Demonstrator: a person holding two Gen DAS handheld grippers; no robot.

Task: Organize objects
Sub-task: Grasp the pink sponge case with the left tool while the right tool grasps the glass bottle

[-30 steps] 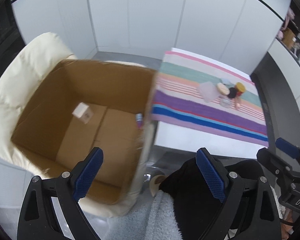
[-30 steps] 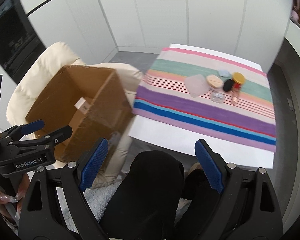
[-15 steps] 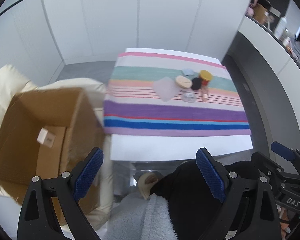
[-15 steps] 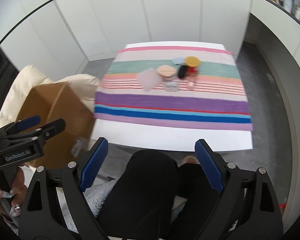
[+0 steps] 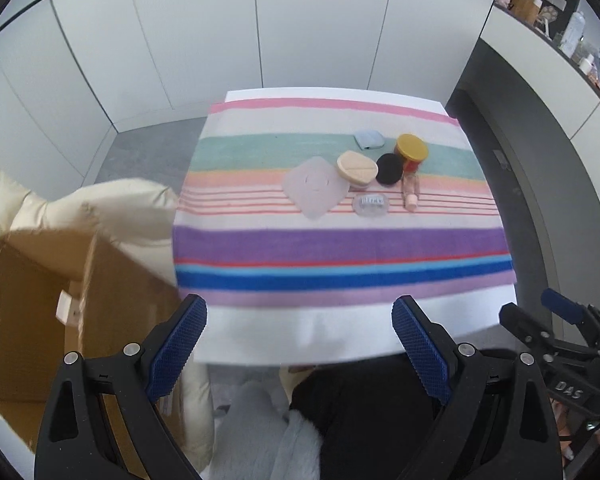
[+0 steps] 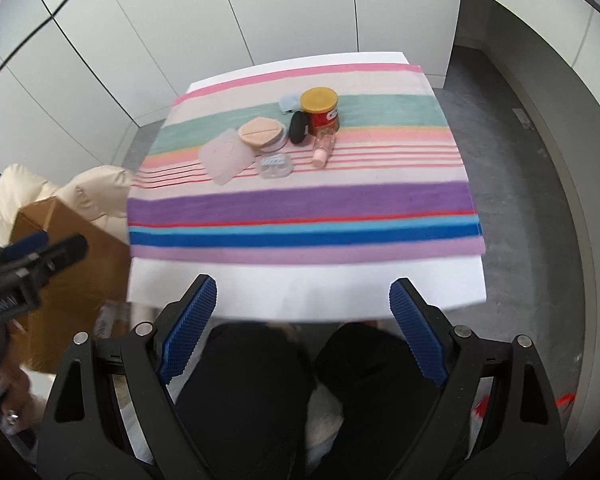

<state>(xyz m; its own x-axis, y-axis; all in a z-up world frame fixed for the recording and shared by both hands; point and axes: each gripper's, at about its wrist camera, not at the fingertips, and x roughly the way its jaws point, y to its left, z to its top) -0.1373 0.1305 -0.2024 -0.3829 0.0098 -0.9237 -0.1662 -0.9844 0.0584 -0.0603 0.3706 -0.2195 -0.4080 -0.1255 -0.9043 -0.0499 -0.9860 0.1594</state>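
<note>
Your left gripper (image 5: 300, 344) has its jaws spread wide with nothing between them, hanging over the near white edge of the table (image 5: 340, 336). Your right gripper (image 6: 302, 316) reads the same: jaws apart, empty, over that same near edge. Both point steeply down, with your dark-clad knees (image 6: 260, 392) under the pads.

Outward from there, a striped cloth (image 6: 300, 204) covers most of the tabletop. The items sit clustered on its far half, well apart from both grippers:
- translucent lid (image 6: 225, 155), leftmost
- round peach puff (image 6: 260, 131), overlapping the lid's right edge
- clear small case (image 6: 276, 165), just in front of the puff
- black puff (image 6: 300, 128), between the peach puff and the jar
- red jar (image 6: 321, 114) with a yellow lid, upright
- pink bottle (image 6: 324, 148), lying on its side in front of the jar
- pale blue case (image 6: 290, 103), behind, touching the jar's left

Left of the table, an open cardboard box (image 5: 32, 320) sits on a cream cushion (image 5: 112, 208). A small white box (image 5: 66, 307) lies inside it.
</note>
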